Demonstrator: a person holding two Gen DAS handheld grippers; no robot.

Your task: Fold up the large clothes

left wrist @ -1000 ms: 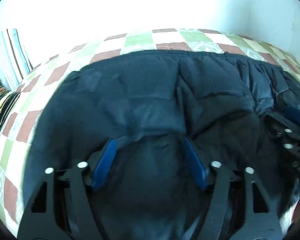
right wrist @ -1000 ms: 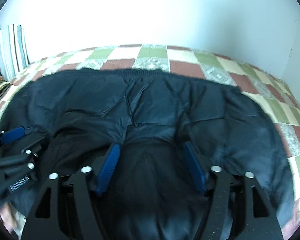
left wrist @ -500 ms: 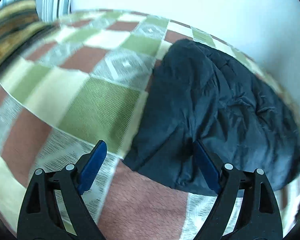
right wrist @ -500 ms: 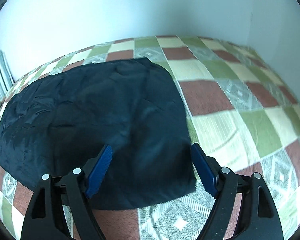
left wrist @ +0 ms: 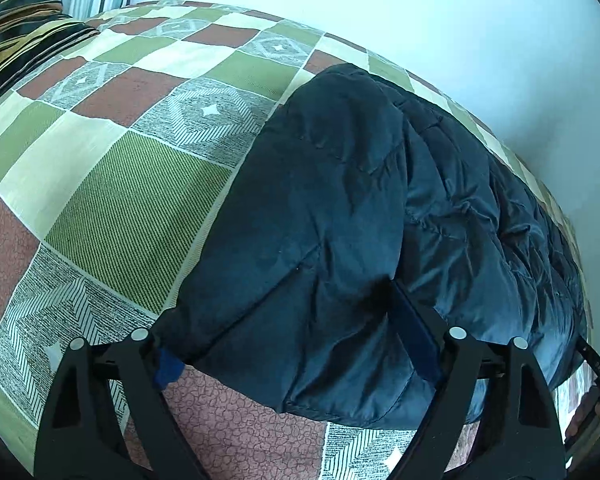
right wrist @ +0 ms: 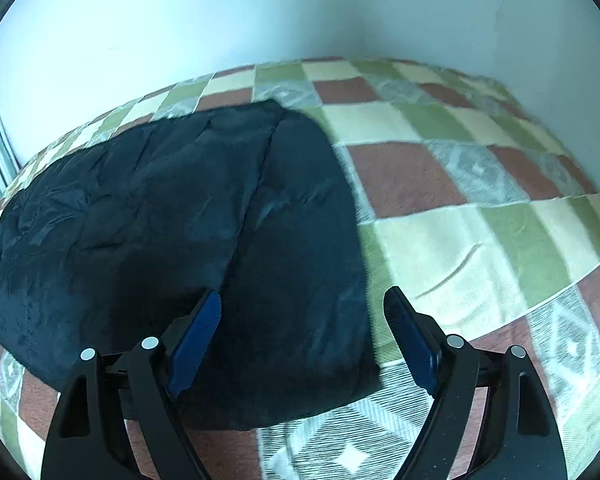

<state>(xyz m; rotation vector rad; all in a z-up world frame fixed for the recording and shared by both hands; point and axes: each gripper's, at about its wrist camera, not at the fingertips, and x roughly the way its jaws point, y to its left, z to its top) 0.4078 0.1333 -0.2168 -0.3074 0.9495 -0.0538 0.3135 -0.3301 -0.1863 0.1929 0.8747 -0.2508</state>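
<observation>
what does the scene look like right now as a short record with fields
garment: dark jacket, bunched and folded over on itself
surface: bed with checked cover
left gripper: jaws wide open, straddling the jacket's near left end
right gripper: jaws wide open, over the jacket's near right corner
grip: neither gripper clamps the cloth
background: plain wall, striped cushion at far left

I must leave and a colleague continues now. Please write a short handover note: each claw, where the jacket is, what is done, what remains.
Left claw: open, straddling the near left end of the jacket, holding nothing.
Right claw: open, over the jacket's near right corner, holding nothing.
Jacket: lies folded in a long bundle on the checkered bedspread.
Done: a first fold.
Left: probably fold the two ends inward to make it compact.
</observation>
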